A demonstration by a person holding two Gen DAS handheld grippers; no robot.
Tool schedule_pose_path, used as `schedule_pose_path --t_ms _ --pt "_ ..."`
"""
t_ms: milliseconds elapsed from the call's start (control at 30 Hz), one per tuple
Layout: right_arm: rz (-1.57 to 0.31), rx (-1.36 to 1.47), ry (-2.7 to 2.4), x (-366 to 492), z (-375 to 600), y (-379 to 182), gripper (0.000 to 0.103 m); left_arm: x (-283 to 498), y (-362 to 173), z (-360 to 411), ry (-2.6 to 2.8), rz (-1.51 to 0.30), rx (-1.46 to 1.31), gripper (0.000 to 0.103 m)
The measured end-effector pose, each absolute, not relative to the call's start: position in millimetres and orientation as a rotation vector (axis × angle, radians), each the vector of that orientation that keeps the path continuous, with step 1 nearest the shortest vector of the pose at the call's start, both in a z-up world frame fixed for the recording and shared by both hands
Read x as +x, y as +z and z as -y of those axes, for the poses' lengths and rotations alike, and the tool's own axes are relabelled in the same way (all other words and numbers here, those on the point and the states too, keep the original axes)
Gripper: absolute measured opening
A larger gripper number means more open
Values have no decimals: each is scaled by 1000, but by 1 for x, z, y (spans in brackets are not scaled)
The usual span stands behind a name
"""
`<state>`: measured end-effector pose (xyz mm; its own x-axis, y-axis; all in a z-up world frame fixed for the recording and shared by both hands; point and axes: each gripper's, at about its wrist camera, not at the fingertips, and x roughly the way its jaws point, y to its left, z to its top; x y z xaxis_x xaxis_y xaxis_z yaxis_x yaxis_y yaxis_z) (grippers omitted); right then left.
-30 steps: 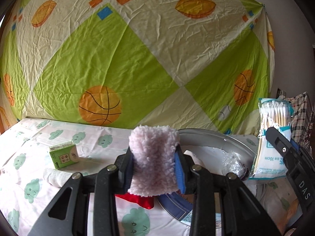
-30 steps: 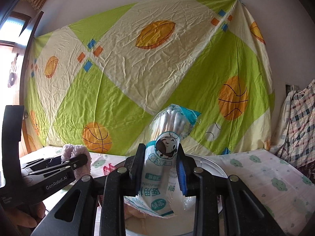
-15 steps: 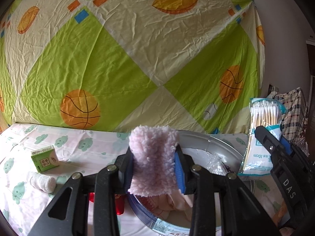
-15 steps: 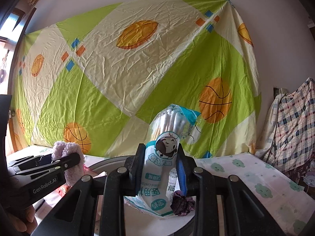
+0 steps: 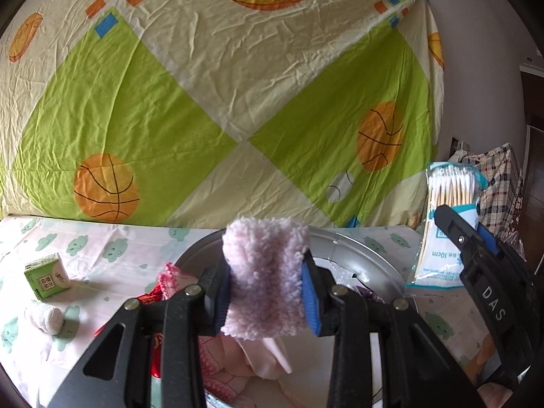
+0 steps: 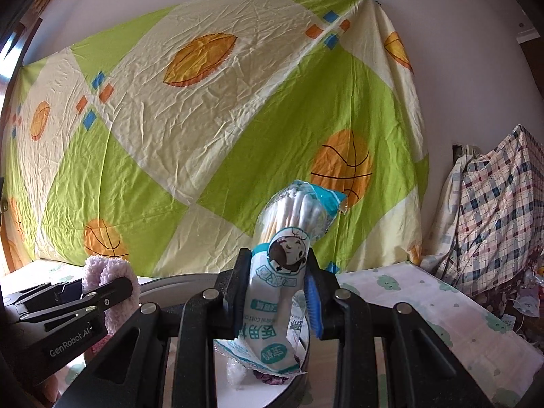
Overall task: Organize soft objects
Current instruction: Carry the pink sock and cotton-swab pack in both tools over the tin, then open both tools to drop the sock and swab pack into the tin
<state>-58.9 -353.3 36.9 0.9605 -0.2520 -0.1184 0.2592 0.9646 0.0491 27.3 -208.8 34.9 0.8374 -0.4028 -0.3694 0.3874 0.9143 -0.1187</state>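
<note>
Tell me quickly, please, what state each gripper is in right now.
Left gripper: closed on the pink fluffy cloth.
Right gripper: closed on the bag of cotton swabs.

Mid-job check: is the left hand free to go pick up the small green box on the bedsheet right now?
Probably not yet. The left tongs are shut on the pink fluffy cloth, so they have no room for the green box. The path itself looks open: the box sits apart on the sheet, left of the metal basin.
</note>
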Motion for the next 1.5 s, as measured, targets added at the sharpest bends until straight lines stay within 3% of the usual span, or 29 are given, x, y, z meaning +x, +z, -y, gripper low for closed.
schedule_pose_path --t_ms 1400,1500 --pt "-448 13 -128 19 359 -7 34 55 1 245 -344 -583 83 35" --pt "-479 28 -91 26 360 -9 37 55 2 242 -330 -584 75 48"
